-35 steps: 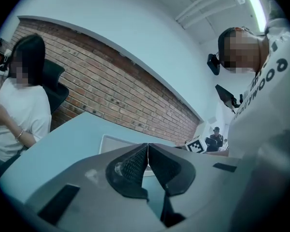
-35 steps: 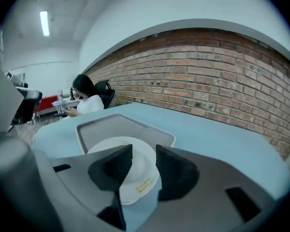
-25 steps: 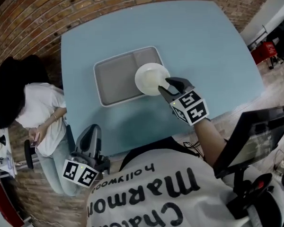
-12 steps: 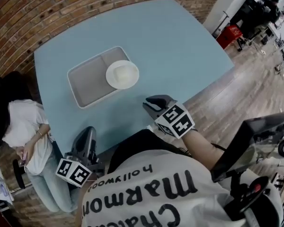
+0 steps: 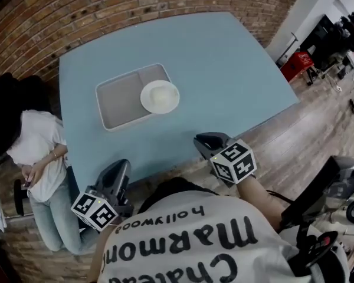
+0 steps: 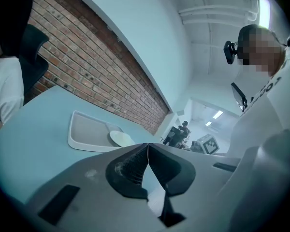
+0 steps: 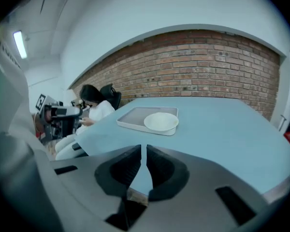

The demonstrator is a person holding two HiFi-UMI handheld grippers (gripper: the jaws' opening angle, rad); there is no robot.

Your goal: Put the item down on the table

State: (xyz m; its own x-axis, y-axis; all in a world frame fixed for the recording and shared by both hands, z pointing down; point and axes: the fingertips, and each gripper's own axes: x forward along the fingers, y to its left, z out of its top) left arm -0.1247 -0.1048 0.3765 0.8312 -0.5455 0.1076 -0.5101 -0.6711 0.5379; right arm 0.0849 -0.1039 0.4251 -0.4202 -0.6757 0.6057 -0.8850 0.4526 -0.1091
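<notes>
- The plate (image 5: 160,96) is lying on the tray (image 5: 119,102), well apart from my tongs.
- My right tongs (image 5: 207,141) have just been closing: thin gap, empty.
- My left tongs (image 5: 120,168) are pressing together, empty.

The right gripper (image 5: 207,141) is no longer at the white plate (image 5: 160,96). A second ago its wide-open jaws are at the plate's near rim, beside the grey tray (image 5: 121,102). Now it is drawn back to the near edge of the blue table (image 5: 224,69), well apart from both plate and tray. Its jaws have just been closing and now leave only a thin slit, with nothing between them. The head view swings too, so more of the floor at the right shows.
</notes>
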